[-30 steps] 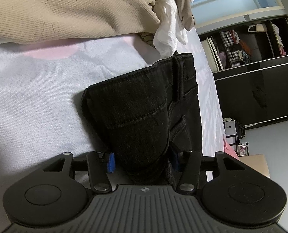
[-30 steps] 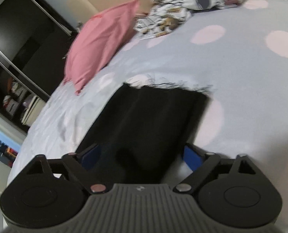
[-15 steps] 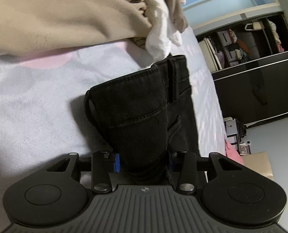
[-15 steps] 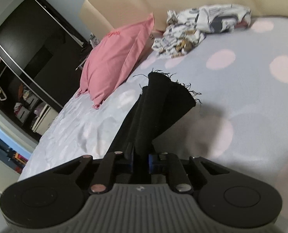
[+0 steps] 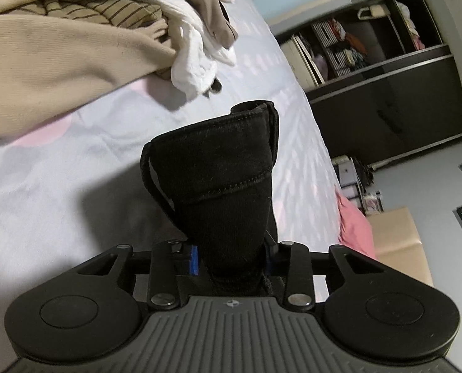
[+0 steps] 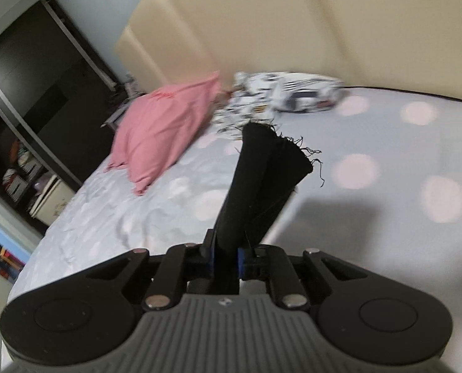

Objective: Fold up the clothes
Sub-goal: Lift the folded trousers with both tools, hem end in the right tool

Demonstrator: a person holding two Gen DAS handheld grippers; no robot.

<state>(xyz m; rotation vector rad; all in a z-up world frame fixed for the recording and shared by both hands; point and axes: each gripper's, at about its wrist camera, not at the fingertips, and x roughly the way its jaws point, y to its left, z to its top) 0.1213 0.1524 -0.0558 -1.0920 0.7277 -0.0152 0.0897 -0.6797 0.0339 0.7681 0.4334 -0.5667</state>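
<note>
Our left gripper [image 5: 231,261] is closing on the waistband end of the black jeans [image 5: 218,180], the denim already bunched between its pads. Our right gripper [image 6: 224,259], nearly shut, pinches the frayed hem end [image 6: 271,161]. Both ends hang above the bed [image 5: 44,205]. We judge the denim heavy and fairly stiff, so waistband and hems are the sound holds. The stretch between the two ends is out of view. Beyond, a clothes pile [image 5: 75,49] sits at the far edge, its pieces hard to separate.

Pillow [image 6: 165,130] lies on bed [image 6: 386,186], left of crumpled cloth [image 6: 287,96].
</note>
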